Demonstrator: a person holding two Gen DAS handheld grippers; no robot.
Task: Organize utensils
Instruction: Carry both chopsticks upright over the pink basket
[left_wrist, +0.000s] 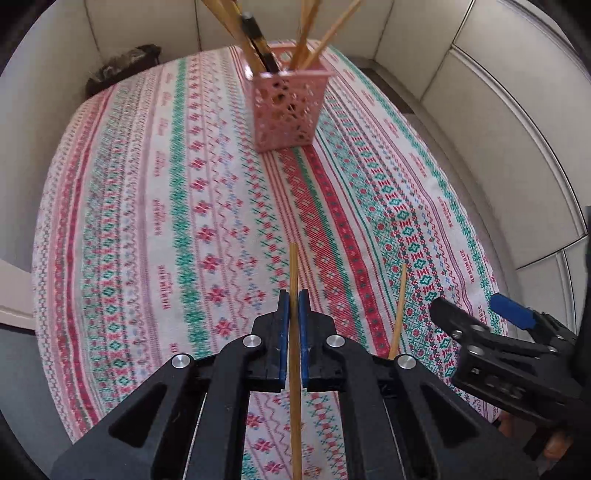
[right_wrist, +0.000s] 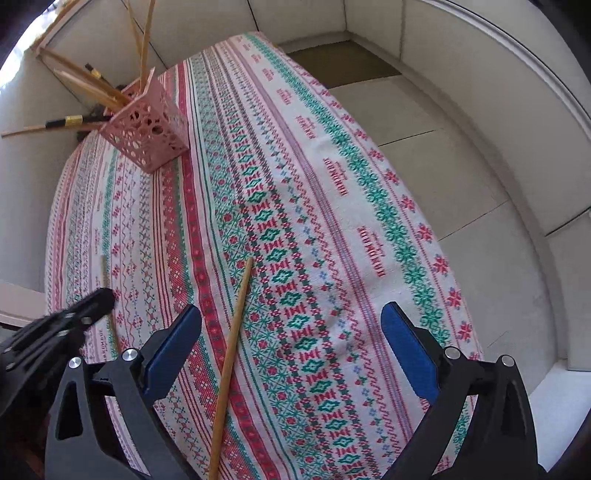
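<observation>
A table draped in a woven cloth (left_wrist: 155, 221) of red, green and pink banded patterns stands among pale tiled walls (left_wrist: 480, 92). The left gripper (left_wrist: 294, 306) is clenched on a thin wooden chopstick (left_wrist: 294, 350). The right gripper (right_wrist: 291, 343) is spread wide over a second chopstick (right_wrist: 232, 347) lying flat. A pink perforated plastic basket (left_wrist: 286, 107) holds more sticks upright.

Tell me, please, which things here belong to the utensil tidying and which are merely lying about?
Part of the job:
- chopstick in the left tool
- loose chopstick on the cloth
- pink basket with chopsticks
- right tool, open

Just there:
- patterned tablecloth
- dark object by the wall
</observation>
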